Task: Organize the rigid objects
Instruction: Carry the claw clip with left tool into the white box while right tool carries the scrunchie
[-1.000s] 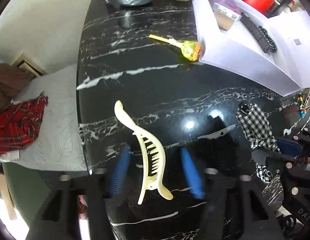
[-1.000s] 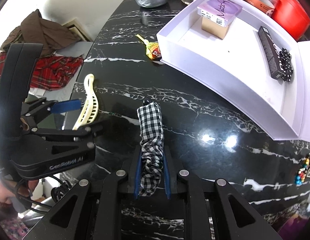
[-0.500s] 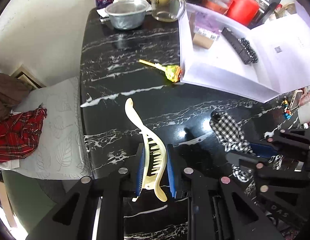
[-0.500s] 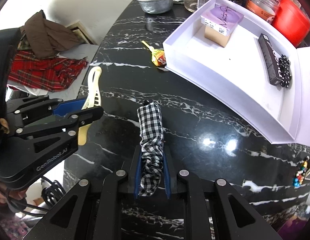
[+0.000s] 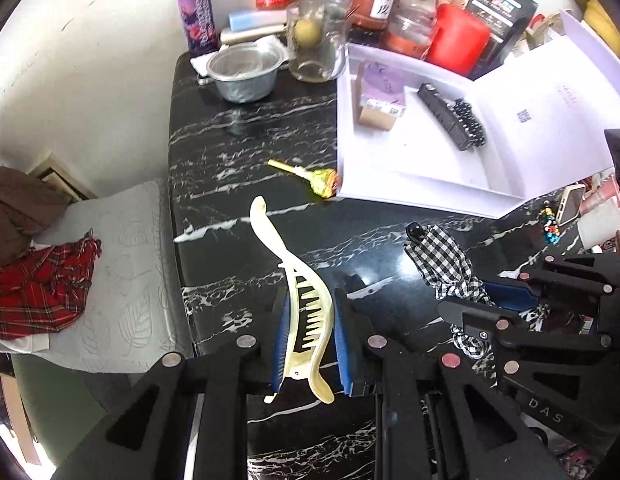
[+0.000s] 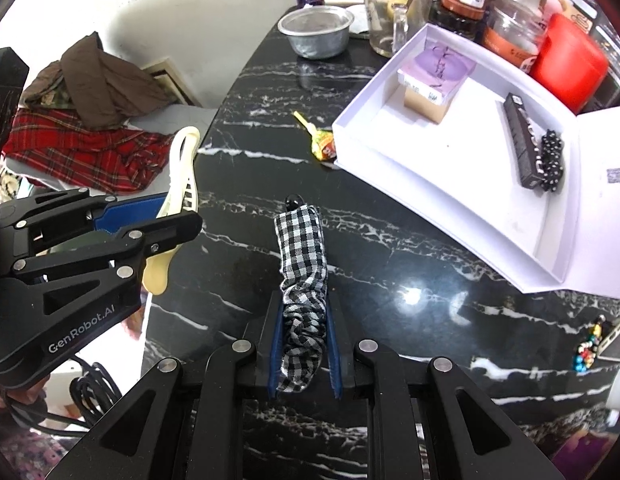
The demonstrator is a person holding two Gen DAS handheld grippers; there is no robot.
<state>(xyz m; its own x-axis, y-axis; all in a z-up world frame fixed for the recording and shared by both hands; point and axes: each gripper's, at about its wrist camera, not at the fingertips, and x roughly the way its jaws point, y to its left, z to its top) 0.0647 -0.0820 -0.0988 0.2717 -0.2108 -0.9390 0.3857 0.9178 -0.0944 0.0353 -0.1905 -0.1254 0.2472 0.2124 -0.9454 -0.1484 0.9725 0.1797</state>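
Lollipop [image 5: 324, 181] touching white box [image 5: 410, 196]

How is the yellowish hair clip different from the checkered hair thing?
The cream hair clip is hard, smooth plastic with comb teeth; the checkered scrunchie clip is covered in bunched black-and-white cloth. The hair clip is long and curved, one plain colour; the scrunchie clip is chunkier and patterned. The left gripper grips the hair clip; the right gripper grips the scrunchie clip. Both are pinched between blue pads.

table [image 5: 237, 128]: glossy black marble | hair clip [image 5: 305, 312]: smooth cream plastic | scrunchie [image 6: 301, 248]: checked cloth
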